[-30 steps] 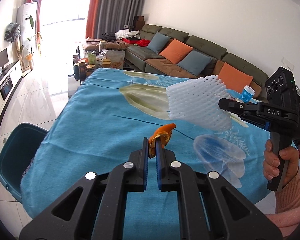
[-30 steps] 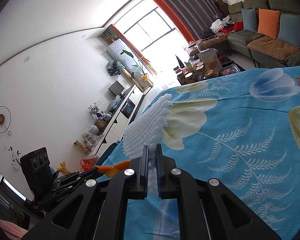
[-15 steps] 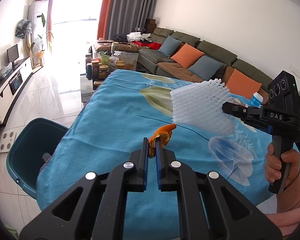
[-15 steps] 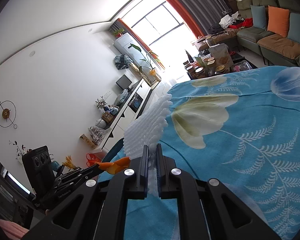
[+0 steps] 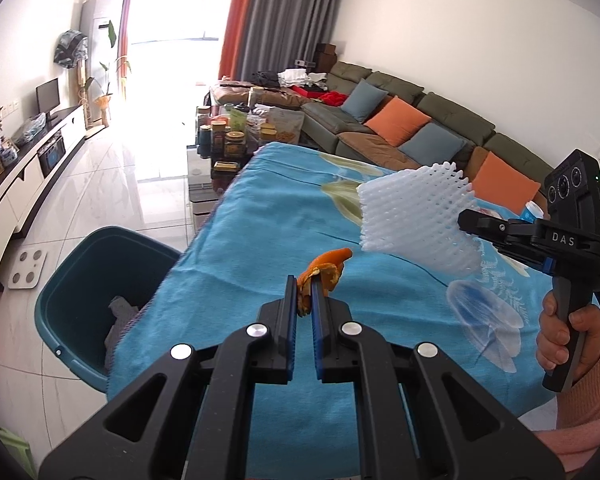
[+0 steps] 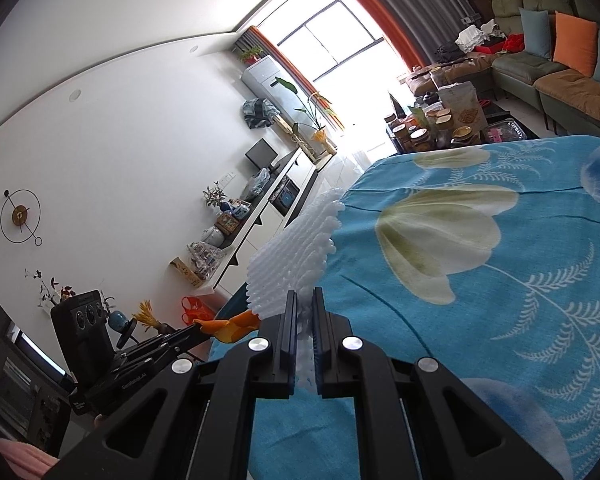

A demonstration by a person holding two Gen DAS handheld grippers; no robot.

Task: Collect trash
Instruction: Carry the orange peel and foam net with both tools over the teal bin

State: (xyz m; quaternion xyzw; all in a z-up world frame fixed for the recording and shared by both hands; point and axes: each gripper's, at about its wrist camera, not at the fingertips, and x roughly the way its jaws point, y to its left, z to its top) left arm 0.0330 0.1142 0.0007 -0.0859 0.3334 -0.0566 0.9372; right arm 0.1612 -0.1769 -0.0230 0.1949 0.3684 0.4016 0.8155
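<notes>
Table under blue floral cloth point(image 5: 260, 240); teal plastic bin point(image 5: 80, 276) beside it on pale tiled floor. Left gripper point(image 5: 305, 292) clamps orange peel point(image 5: 326, 270); right gripper point(image 6: 305, 308) clamps white foam netting point(image 6: 296, 256).

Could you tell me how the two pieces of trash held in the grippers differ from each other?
The orange peel is small, orange and curled; the foam net is much larger, white and meshed. The peel sits in the left gripper, the net in the right gripper. Both are clamped and held above the blue tablecloth.
</notes>
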